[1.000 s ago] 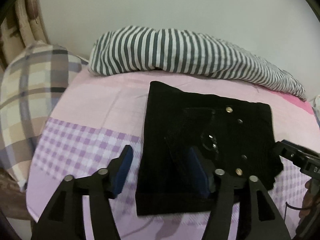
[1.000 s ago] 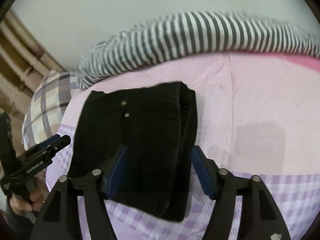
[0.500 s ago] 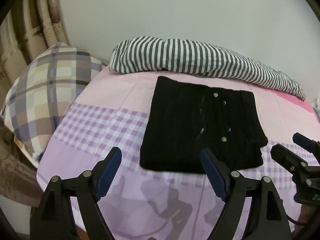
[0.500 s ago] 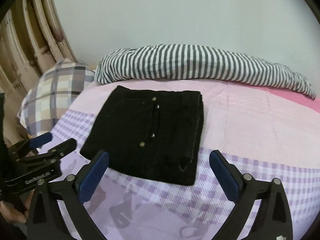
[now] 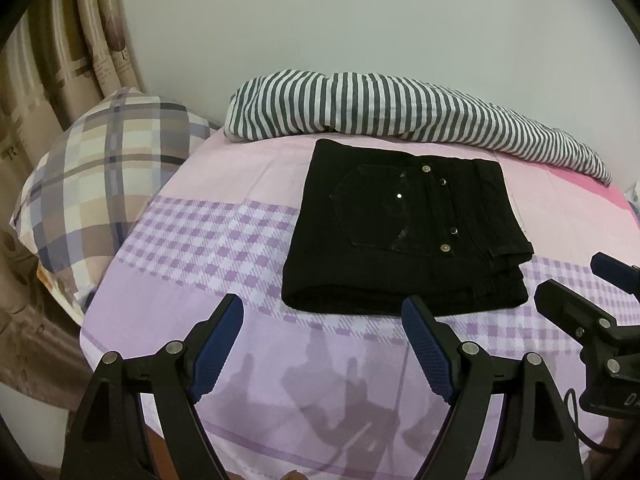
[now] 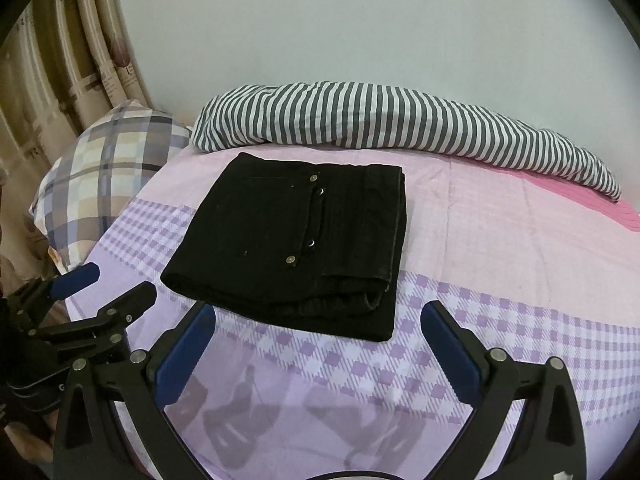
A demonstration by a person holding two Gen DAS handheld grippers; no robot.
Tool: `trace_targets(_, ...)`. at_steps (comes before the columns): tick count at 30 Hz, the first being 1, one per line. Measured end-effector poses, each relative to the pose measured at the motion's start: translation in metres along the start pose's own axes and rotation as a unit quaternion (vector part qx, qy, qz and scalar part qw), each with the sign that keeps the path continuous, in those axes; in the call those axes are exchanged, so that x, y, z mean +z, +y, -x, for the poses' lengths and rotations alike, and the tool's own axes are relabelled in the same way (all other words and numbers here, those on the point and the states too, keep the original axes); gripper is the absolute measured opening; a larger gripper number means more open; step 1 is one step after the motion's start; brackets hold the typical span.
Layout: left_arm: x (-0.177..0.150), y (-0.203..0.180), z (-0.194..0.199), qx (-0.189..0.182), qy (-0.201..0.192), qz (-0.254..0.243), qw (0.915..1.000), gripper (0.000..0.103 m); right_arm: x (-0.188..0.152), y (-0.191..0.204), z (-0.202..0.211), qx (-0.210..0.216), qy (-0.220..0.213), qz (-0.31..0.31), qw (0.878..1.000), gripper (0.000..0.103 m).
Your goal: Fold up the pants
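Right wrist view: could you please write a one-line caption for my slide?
Folded black pants lie on the pink and purple checked bedsheet, the open right gripper empty in front.

The bed [image 5: 208,320] wears a sheet in bands of pale pink, purple check and plain lilac. Black pants [image 5: 400,236] lie folded into a flat rectangle (rivets and pocket facing up) at its middle. A grey-and-white striped blanket [image 5: 400,108] is bunched along the far edge, and a plaid pillow [image 5: 108,176] rests at the left end.
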State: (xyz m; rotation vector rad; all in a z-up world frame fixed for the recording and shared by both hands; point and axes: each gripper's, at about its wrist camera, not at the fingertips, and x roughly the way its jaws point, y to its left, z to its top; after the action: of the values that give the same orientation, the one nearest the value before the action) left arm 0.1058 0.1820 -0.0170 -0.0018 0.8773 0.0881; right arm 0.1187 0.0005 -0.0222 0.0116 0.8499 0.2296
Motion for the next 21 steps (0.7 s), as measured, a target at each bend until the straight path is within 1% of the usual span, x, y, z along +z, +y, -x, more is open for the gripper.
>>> trace_targets(8,-0.0040,-0.0021,-0.0038,-0.003,0.008,-0.004,1.0000,0.082,-0.0054,0.0036,-0.0004,-0.022,-0.004,0.010,1.000,0.102)
trace_targets(21,-0.0072,-0.0035,-0.0076,0.009,0.010,-0.009,0.9999,0.082,-0.0084,0.0026,-0.0074,-0.021,0.008,0.011,1.000,0.102)
